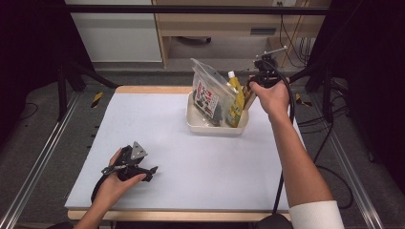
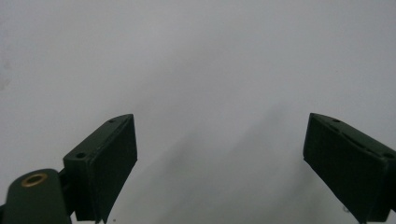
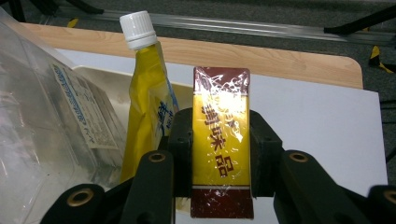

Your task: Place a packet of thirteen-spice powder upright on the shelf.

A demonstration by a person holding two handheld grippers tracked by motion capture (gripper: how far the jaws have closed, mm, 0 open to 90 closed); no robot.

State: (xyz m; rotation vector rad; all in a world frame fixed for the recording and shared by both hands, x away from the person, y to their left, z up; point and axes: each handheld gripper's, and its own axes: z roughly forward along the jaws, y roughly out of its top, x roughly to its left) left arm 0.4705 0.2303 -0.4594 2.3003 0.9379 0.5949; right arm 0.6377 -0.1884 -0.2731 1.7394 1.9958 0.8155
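My right gripper (image 1: 251, 92) (image 3: 222, 135) is shut on a slim yellow and dark red box (image 3: 221, 140) (image 1: 249, 97) wrapped in clear film, its jaws pressing both long sides. The box stands upright at the right end of a white tub (image 1: 215, 128) (image 3: 112, 84). A yellow pouch with a white cap (image 3: 147, 107) (image 1: 234, 98) leans in the tub right beside it. A big clear bag with a printed label (image 1: 210, 90) (image 3: 51, 130) stands in the tub's left part. My left gripper (image 1: 152, 170) (image 2: 219, 135) rests on the mat near the front left, open, nothing between its jaws.
A pale grey mat (image 1: 191, 162) covers the wooden table (image 1: 143, 89), whose bare edge shows at the back and front. Metal rails (image 1: 43, 152) run along both sides. The right gripper's cable (image 1: 285, 143) hangs past my forearm. Dark stands rise behind the table.
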